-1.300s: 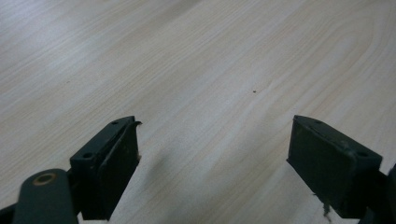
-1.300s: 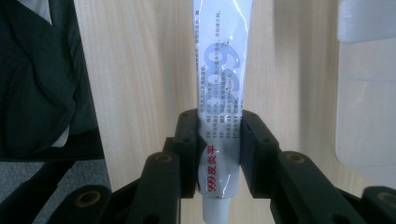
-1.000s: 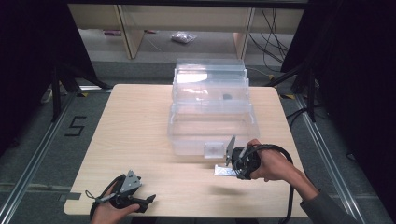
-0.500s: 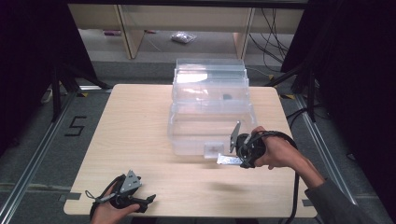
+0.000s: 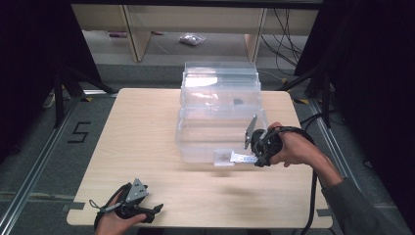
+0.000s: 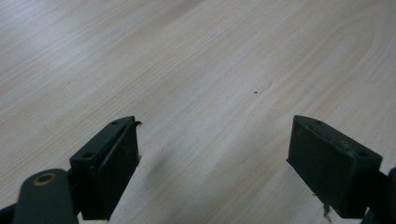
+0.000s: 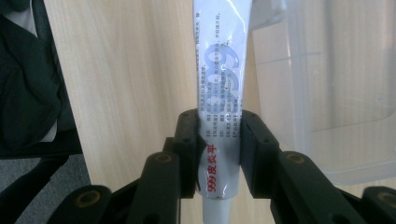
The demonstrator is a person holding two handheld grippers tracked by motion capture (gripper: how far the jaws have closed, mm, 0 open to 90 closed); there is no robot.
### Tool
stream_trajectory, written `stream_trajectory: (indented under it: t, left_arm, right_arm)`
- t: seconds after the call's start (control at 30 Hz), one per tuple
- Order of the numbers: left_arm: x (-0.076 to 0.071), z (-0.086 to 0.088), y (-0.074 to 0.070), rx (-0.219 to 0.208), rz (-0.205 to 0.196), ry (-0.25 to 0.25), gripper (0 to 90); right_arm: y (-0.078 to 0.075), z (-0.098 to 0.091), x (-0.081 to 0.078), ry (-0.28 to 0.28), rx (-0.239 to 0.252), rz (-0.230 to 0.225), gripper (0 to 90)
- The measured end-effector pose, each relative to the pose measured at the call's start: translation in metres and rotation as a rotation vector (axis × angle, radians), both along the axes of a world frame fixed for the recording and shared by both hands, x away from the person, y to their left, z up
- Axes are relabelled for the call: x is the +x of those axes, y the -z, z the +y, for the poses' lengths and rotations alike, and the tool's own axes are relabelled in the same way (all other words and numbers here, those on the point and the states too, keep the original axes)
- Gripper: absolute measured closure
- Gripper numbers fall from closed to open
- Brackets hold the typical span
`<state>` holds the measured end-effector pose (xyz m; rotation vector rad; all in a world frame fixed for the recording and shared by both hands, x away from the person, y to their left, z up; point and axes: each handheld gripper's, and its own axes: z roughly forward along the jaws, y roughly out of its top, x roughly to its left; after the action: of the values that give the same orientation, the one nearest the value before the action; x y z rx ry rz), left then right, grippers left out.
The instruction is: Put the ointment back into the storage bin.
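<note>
Pale wooden table [image 5: 147,147], grey floor [image 5: 44,161], wooden shelving [image 5: 132,29] behind, dark surroundings

White ointment tube [image 7: 219,121] with blue and red print, clamped crosswise near its cap end, held level above the table, just beside the front wall of the clear plastic box [image 5: 215,132].

Both grippers are black. The left gripper [image 5: 155,209] carries a grey three-cornered plate and a black cable loop; brass-coloured pivot rings and screw holes mark the jaws. The right gripper [image 5: 244,157], plate alike, trails a black cable; grey sleeve at lower right.
</note>
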<state>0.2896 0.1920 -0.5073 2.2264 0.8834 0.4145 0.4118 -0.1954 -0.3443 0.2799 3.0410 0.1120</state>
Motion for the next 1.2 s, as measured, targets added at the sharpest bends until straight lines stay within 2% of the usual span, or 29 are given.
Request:
stream_trajectory:
  t: [0.1,0.13,0.17,0.2,0.23,0.3,0.37,0.43,0.47,0.5,0.53,0.67,0.7,0.73,0.9,1.03,1.1,1.2]
  left_arm:
    - [0.0,0.0,0.0,0.0,0.0,0.001,15.9]
    - [0.0,-0.001,0.0,-0.008,-0.001,-0.005,15.9]
    - [0.0,0.0,0.0,0.001,0.0,0.0,15.9]
    - [0.0,-0.001,0.001,-0.019,-0.003,-0.015,15.9]
    - [0.0,-0.001,0.001,-0.006,-0.007,-0.012,15.9]
    - [0.0,-0.001,0.001,-0.012,-0.005,-0.012,15.9]
    - [0.0,0.0,0.0,-0.002,0.0,0.001,15.9]
    - [0.0,0.0,0.0,-0.003,-0.003,-0.003,15.9]
    - [0.0,-0.001,0.001,-0.017,-0.002,-0.008,15.9]
    - [0.0,-0.001,0.001,-0.022,-0.002,-0.012,15.9]
    - [0.0,0.0,0.0,-0.005,-0.003,-0.006,15.9]
    - [0.0,-0.001,0.0,-0.009,-0.001,-0.005,15.9]
    - [0.0,0.0,0.0,-0.005,-0.001,-0.002,15.9]
    - [0.0,-0.001,0.0,-0.008,-0.004,-0.007,15.9]
    - [0.0,-0.001,0.0,-0.006,-0.005,-0.012,15.9]
    - [0.0,0.0,0.0,-0.005,-0.006,-0.011,15.9]
    - [0.0,-0.001,0.001,-0.01,-0.005,-0.014,15.9]
    - [0.0,0.0,0.0,-0.007,-0.006,-0.011,15.9]
  right_arm:
    - [-0.003,-0.001,0.003,0.01,0.001,-0.003,70.8]
    - [-0.004,-0.001,0.005,0.006,-0.004,-0.009,70.8]
    - [-0.005,-0.002,0.007,-0.01,-0.003,-0.012,70.8]
    - [-0.007,-0.002,0.007,0.028,-0.007,-0.009,70.8]
    - [-0.008,-0.002,0.009,0.016,-0.006,-0.013,70.8]
    - [-0.011,-0.002,0.012,0.018,-0.007,-0.007,70.8]
    - [-0.014,-0.003,0.017,0.008,-0.001,-0.021,70.8]
    - [-0.017,-0.003,0.02,0.015,-0.001,-0.023,70.8]
    - [-0.018,-0.003,0.021,0.029,-0.004,-0.022,70.9]
    - [-0.019,-0.003,0.024,0.017,-0.003,-0.026,70.9]
    - [-0.02,-0.002,0.024,0.052,-0.006,-0.022,70.9]
    - [-0.022,-0.002,0.033,0.034,-0.008,-0.028,70.9]
    - [-0.022,-0.002,0.035,0.056,-0.01,-0.025,70.9]
    - [-0.021,-0.002,0.039,0.038,-0.009,-0.03,70.9]
    - [-0.02,-0.002,0.05,0.063,-0.012,-0.02,70.9]
    - [-0.016,-0.002,0.063,0.037,-0.014,-0.015,70.9]
    - [-0.013,-0.004,0.067,0.06,-0.012,-0.01,70.9]
    - [-0.01,-0.005,0.072,0.063,-0.017,-0.014,70.8]
